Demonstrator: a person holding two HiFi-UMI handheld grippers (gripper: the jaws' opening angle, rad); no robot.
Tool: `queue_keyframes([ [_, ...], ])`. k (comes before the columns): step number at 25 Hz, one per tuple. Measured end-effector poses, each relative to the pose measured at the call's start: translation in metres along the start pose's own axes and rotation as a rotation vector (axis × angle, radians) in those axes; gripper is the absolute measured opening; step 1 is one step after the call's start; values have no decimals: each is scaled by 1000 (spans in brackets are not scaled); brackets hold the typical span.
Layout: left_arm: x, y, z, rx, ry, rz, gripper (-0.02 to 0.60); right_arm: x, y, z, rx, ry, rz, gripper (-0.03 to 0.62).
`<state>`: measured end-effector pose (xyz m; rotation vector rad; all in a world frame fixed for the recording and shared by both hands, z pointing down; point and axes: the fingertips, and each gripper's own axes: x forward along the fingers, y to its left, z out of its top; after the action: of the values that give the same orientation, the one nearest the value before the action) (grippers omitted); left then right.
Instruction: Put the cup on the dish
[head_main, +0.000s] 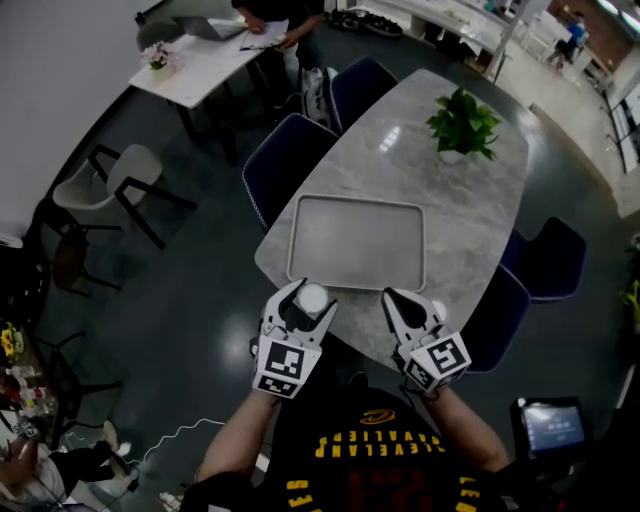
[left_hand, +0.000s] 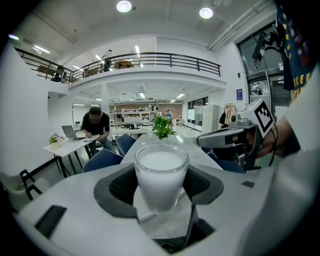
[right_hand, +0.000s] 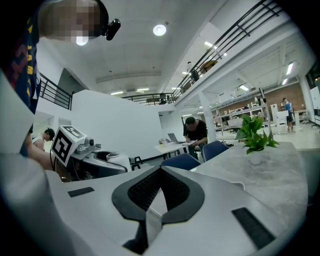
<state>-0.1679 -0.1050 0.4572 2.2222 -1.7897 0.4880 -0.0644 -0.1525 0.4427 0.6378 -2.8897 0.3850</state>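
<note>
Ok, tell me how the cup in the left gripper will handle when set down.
The cup looks like smooth glass, so it is probably rigid, slippery and breakable. It appears white almost to the rim; if that is liquid, it could be heavy and spill if tilted. It narrows toward the base, so it may tip easily.
</note>
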Motion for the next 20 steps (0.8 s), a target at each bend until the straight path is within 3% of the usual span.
queue_keyframes([
  [20, 108, 26, 4, 126, -5, -208, 264, 39, -57, 3, 31, 26, -181, 5],
])
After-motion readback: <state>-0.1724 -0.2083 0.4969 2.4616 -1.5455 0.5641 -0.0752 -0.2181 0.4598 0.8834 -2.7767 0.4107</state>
